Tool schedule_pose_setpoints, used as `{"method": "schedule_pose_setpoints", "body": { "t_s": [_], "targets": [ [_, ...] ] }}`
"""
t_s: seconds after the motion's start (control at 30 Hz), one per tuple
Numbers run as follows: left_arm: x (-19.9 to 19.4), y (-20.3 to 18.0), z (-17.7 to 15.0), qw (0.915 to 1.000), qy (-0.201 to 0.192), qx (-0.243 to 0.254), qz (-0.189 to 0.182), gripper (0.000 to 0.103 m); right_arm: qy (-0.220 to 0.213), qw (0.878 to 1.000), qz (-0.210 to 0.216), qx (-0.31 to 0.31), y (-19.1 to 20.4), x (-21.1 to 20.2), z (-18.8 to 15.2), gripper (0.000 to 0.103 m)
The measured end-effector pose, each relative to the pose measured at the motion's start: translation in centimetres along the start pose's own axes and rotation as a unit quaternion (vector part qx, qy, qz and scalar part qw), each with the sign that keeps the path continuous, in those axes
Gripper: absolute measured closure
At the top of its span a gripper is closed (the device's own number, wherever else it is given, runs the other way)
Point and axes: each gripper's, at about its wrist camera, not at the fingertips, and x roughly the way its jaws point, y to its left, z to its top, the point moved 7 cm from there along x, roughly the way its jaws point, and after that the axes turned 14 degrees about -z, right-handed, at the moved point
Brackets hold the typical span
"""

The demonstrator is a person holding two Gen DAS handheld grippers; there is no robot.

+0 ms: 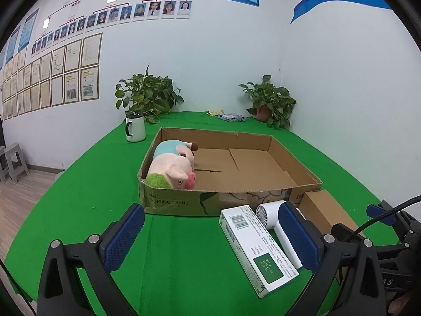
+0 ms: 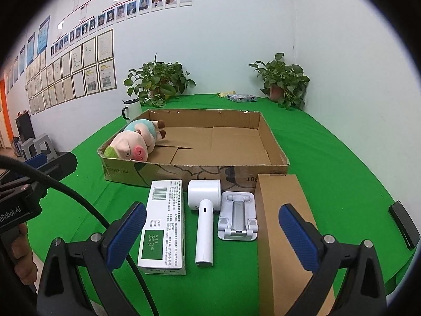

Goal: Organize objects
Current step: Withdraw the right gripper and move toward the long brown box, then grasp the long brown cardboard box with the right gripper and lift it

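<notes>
Green cloth covers the bench (image 2: 329, 158), which stands in a white-walled corner hung with framed papers and a row of portrait photographs; two potted plants (image 1: 147, 97) (image 2: 285, 81) sit along its far edge, with a white mug (image 1: 135, 129) to the left and a small patterned packet (image 2: 242, 97) between the plants.

Centre: a shallow open cardboard box (image 2: 273, 142), printed on its near wall. A plush pig (image 2: 134, 144) lies on its side in the box's near-left corner; the rest of the floor is bare cardboard.

Foreground, on the cloth just in front of the box, side by side from left to right: a white-and-green carton (image 2: 163, 226) with a barcode, a white handheld fan (image 2: 205, 210), a grey-white folding phone stand (image 2: 238, 218), and a long brown carton (image 2: 281, 237). A dark flat object (image 2: 405, 223) lies at the far right edge; what it is cannot be told.

Left tongs (image 1: 210, 239): jaws spread wide, nothing held, hovering above the cloth with the white-and-green carton just inside the right jaw. Right tongs (image 2: 213, 239): likewise wide open and empty, framing the carton, fan and stand.

Progress, as judged: one item is boxed and four wait outside, so the task appears to be at an early stage.
</notes>
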Motion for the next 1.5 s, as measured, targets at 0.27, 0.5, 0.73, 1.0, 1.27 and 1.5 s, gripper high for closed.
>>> {"method": "schedule_pose_setpoints", "body": {
  "t_s": [0.27, 0.5, 0.73, 1.0, 1.27, 1.5],
  "targets": [
    [0.7, -0.4, -0.6, 0.9999, 0.014, 0.005, 0.0, 0.001, 0.006, 1.0, 0.003, 0.003, -0.2, 0.2, -0.6, 0.002],
    [2.4, -0.9, -2.4, 0.9976, 0.061, -0.004, -0.032, 0.001, 0.013, 1.0, -0.004, -0.007, -2.4, 0.0, -2.1, 0.002],
    [5.2, -3.9, -6.0, 0.9837, 0.121, -0.031, -0.129, 0.001, 0.088, 0.993, -0.078, 0.006, -9.6, 1.4, -6.9, 0.002],
    [7.9, -7.5, -9.2, 0.9591, 0.178, -0.055, -0.213, 0.003, 0.17, 0.984, -0.05, 0.031, -9.2, 3.4, -10.3, 0.007],
    [7.8, -8.0, -9.1, 0.9504, 0.181, -0.076, -0.241, 0.003, 0.187, 0.98, -0.046, 0.048, -8.9, 3.3, -11.1, 0.024],
    [8.2, -11.1, -10.6, 0.9183, 0.223, -0.105, -0.31, 0.007, 0.206, 0.975, -0.018, 0.078, -9.6, 1.1, -12.3, 0.024]
  ]
}}
